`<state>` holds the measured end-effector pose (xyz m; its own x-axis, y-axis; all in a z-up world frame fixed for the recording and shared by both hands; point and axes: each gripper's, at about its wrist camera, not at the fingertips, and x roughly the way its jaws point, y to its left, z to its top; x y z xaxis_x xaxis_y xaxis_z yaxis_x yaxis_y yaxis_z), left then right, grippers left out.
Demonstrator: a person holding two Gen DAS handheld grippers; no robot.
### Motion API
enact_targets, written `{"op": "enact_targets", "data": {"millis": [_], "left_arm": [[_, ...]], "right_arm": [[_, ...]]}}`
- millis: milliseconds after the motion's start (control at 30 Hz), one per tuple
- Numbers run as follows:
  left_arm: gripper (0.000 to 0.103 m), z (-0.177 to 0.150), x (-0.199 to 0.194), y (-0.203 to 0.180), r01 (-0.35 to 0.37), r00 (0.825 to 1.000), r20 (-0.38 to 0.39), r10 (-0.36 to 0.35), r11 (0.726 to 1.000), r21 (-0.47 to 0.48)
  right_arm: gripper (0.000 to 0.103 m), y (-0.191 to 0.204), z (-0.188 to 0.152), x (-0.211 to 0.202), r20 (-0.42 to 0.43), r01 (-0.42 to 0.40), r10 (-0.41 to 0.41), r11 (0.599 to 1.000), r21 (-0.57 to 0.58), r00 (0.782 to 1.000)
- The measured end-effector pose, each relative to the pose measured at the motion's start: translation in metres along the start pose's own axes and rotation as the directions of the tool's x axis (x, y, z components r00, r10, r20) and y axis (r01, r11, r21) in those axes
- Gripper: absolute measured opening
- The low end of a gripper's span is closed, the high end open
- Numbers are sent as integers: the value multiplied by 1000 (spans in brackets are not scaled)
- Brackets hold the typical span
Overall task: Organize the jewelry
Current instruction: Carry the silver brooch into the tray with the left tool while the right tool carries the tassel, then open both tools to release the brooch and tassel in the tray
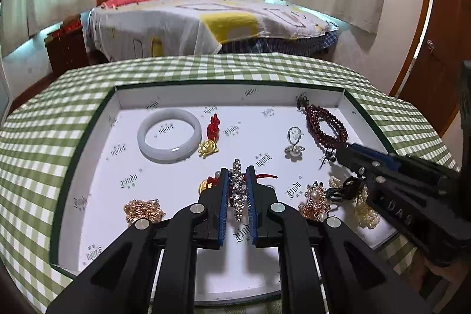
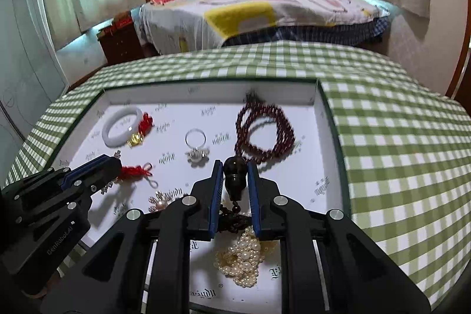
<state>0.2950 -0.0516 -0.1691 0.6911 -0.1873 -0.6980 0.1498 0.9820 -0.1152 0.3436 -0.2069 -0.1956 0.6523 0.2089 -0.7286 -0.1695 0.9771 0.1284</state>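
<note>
A: What does the left gripper (image 1: 238,175) hold?
B: It is clenched on a rhinestone strip (image 1: 239,190), pinched between its blue pads above the near middle of the white tray (image 1: 117,137).

A: And the right gripper (image 2: 235,167)?
B: Clenched on a dark gourd-shaped bead (image 2: 234,177) with a cord hanging below it, above the pile of pearls (image 2: 244,258) at the near right.

A: What lies in the tray?
B: Far left, a white bangle (image 1: 170,135) beside a red knot with a gold charm (image 1: 209,147); far right, dark red beads (image 1: 325,127); between them, a ring (image 1: 295,141). Near left, a gold chain (image 1: 142,209).

A: And beneath the tray?
B: A green checked cloth (image 1: 44,122).
</note>
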Motion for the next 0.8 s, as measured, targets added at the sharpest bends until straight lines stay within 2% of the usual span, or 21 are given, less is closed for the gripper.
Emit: {"op": "enact_targets", "data": {"millis": [133,200,267,433,533,800], "left_arm": [[18,-1,5,-2,2,999,-33,-2,1000,6],[26,0,5,-4,-2,1000,-30,2,1000,9],[43,0,5,-5,-8,1000,-28,8,1000,9],[49,-1,5,-6,-10,999,-36,10,1000,3],[57,-1,4,-7,-17,999,-35,17,1000,3],[75,-4,-14,-8,-70,998,-3,70,997,19]], "right_arm": [[19,0,1,2,-11,-2,2,1000,-2,1000],[25,0,1,1,-11,-1,1,1000,2,1000],[30,0,0,1,-9,1,-1,1000,6,1000],[32,0,0,-2,-5,7,-7,1000,6,1000],[44,0,-1,-5,4,15,-15,1000,7,1000],[59,-1,-5,-24,24,32,-32,999,29,999]]}}
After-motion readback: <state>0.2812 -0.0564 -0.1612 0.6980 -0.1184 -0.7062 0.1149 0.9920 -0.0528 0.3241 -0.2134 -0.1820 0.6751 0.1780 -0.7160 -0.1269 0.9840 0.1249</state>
